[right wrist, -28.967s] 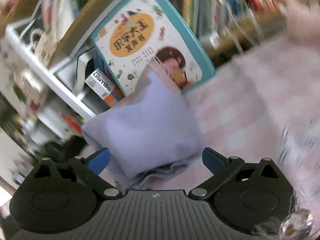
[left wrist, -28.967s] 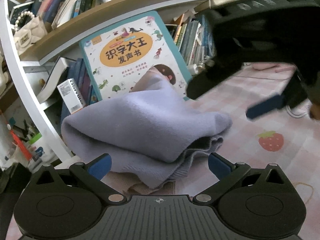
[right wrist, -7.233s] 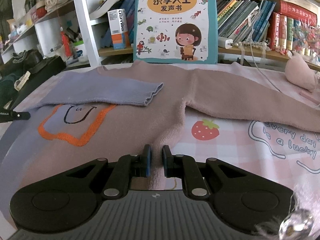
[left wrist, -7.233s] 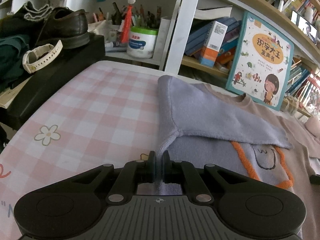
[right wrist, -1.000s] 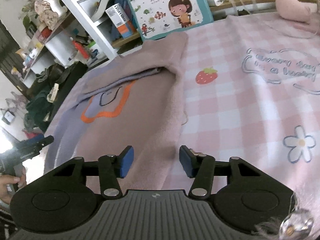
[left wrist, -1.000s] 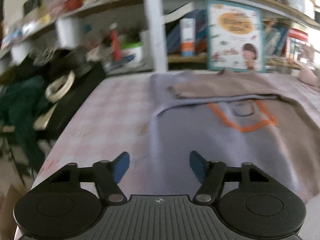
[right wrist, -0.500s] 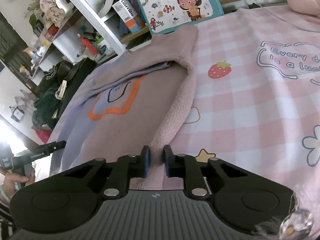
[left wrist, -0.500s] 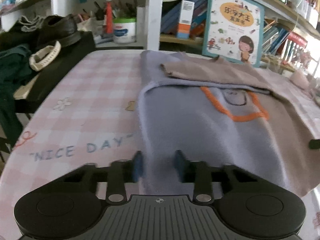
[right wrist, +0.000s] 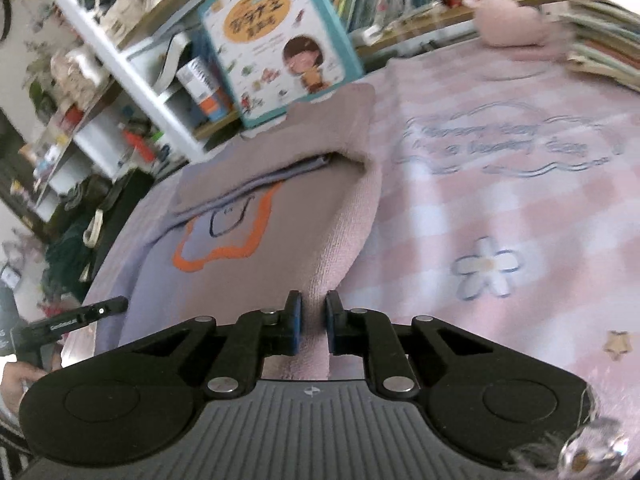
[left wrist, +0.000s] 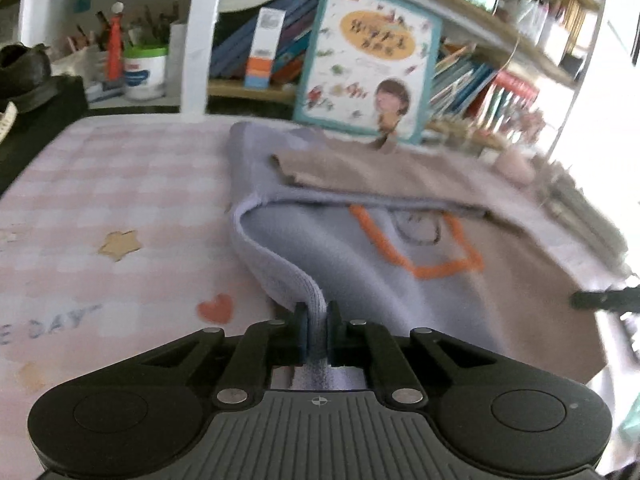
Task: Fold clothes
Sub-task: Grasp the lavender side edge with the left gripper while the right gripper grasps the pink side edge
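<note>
Setting: pink checked cloth (right wrist: 500, 208) printed with flowers, stars and lettering covers the table, with crowded bookshelves (left wrist: 480, 76) along its far side.
Sweater: a lilac and beige sweater (left wrist: 400, 280) lies flat on the cloth, front up, an orange-outlined patch (right wrist: 224, 236) at its chest; both sleeves are already folded across the far part of the body.
Long axis: it runs from the near hem away to the collar, which sits by a picture book (left wrist: 368, 68) propped against the shelves.
Left gripper: the left gripper (left wrist: 317, 330) has just been closing and now pinches the ribbed lilac hem at the near left corner, the knit bunched up between its pads.
Right gripper: the right gripper (right wrist: 313, 322) has closed too and pinches the beige near right corner, fabric squeezed between its blue pads.
Relation: the whole garment stretches away from both pairs of tongs, each at its own corner of the same hem, so neither hand is nearer; the left one shows as a dark tip at the left of the right view.
Next move, as judged: carry the hem up and over toward the collar, keeping both corners level so the fold lands square.
Risk: the thick knit could slip from one pinch and skew the fold.
Beyond: a white tub (left wrist: 144, 72) of pens and a dark shoe (left wrist: 24, 76) stand far left.
</note>
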{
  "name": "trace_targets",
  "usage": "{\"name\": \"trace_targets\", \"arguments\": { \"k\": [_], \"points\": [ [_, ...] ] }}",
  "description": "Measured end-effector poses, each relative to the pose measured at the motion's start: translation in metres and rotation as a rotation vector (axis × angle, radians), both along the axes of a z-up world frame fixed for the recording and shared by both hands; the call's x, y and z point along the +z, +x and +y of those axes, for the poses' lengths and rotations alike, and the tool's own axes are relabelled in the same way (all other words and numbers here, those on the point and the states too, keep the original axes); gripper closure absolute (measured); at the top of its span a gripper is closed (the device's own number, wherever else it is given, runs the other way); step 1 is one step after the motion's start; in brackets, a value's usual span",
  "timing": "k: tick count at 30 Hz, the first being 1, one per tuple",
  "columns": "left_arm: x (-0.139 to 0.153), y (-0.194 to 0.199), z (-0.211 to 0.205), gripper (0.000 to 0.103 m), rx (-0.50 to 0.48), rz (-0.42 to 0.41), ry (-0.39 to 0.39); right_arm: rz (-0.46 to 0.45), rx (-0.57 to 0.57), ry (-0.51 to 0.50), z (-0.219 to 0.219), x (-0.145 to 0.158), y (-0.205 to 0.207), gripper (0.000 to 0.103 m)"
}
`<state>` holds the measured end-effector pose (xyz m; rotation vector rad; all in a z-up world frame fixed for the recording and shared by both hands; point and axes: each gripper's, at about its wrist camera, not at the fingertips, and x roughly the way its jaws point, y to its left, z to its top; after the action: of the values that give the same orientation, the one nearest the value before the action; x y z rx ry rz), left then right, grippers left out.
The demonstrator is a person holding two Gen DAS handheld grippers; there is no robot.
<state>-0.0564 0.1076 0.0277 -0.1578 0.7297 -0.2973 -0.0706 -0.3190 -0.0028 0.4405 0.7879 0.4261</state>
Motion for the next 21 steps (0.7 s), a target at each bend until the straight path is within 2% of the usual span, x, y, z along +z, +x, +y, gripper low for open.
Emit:
{"name": "trace_targets", "arguments": {
  "k": [5, 8, 11, 12, 13, 17, 21],
  "points": [
    [0.007, 0.001, -0.004, 0.096, -0.042, 0.008, -0.088, -0.036, 0.0, 0.109, -0.01, 0.011, -0.002, 0.091],
    [-0.002, 0.003, -0.004, 0.093, -0.039, 0.054, -0.077, 0.006, -0.002, 0.109, -0.011, 0.003, 0.0, 0.091],
    [-0.007, 0.002, 0.001, 0.073, -0.031, 0.092, -0.089, 0.059, -0.02, 0.103, -0.015, -0.007, 0.001, 0.081],
    [-0.008, 0.001, 0.003, 0.06, -0.028, 0.106, -0.103, 0.073, -0.025, 0.116, -0.018, -0.009, 0.0, 0.078],
    [-0.009, 0.0, 0.006, 0.053, -0.026, 0.12, -0.117, 0.087, -0.028, 0.129, -0.02, -0.012, -0.002, 0.076],
    [-0.016, -0.004, 0.012, 0.053, -0.025, 0.166, -0.147, 0.134, -0.023, 0.155, -0.023, -0.021, -0.007, 0.075],
    [-0.017, -0.005, 0.01, 0.054, -0.026, 0.161, -0.141, 0.139, -0.02, 0.163, -0.019, -0.024, -0.007, 0.075]
  ]
}}
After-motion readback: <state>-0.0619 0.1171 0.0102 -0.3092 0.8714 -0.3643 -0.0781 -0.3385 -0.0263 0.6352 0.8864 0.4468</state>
